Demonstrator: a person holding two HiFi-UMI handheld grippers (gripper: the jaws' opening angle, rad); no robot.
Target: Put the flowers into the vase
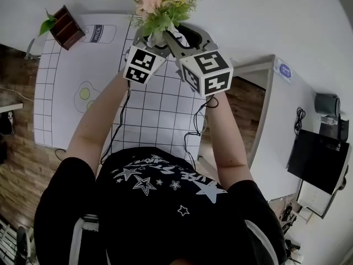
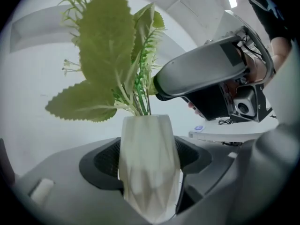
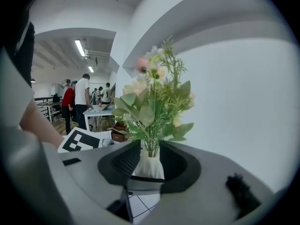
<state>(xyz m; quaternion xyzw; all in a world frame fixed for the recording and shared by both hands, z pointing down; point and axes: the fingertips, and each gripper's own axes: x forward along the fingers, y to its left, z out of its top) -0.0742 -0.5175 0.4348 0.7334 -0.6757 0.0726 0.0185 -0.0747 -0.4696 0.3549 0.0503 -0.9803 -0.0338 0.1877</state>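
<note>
A bunch of pink and cream flowers (image 1: pixel 162 4) with green leaves (image 2: pixel 112 64) stands in a white faceted vase (image 2: pixel 149 163). My left gripper (image 2: pixel 147 170) is shut on the vase's body, a pad pressed to each side, and holds it up above the table. In the right gripper view the vase (image 3: pixel 149 167) and stems (image 3: pixel 152 144) sit between the jaws of my right gripper (image 3: pixel 150 161), with a gap on either side; that gripper is open. In the head view both grippers meet under the bouquet, left gripper (image 1: pixel 150 40) beside right gripper (image 1: pixel 185 37).
A white grid mat (image 1: pixel 154 109) with printed egg (image 1: pixel 84 94) and bottle (image 1: pixel 99 33) covers the table. A small wooden drawer box (image 1: pixel 66 27) with a plant stands at its far left. A white desk (image 1: pixel 276 120) lies to the right. Several people (image 3: pixel 82 102) stand far off.
</note>
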